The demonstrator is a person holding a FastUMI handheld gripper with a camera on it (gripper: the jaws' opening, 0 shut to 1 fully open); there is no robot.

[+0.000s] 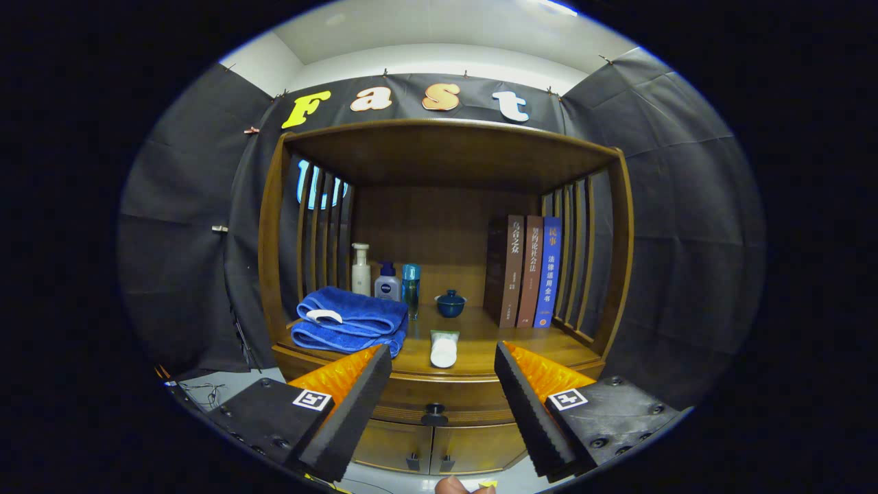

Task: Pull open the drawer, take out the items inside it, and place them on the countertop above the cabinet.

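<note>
Jaws (442,405) stand wide apart, holding nothing, both black foam pads (357,412) angled inward toward the cabinet (439,425).

Drawer (439,398) sits shut, straight ahead between the jaws, its dark round knob (434,414) centred in the gap. Two lower cabinet doors (429,446) show below the knob, also between the jaws.

Tabletop (480,343) lies just beyond the jaw tips, under a wooden shelf frame with slatted sides. On it:
- white tube (444,348), lying down, cap end toward the jaws, just beyond the gap and closest to the front edge;
- folded blue towels (350,321), stacked, just beyond the left jaw tip, a small white item resting on top;
- three bottles (387,278) standing in a row behind the towels, near the back panel;
- small dark blue lidded cup (451,302), beyond the tube, well back;
- three books (525,271) upright, beyond the right jaw, against the slats.

Contents of the drawer cannot be seen.
</note>
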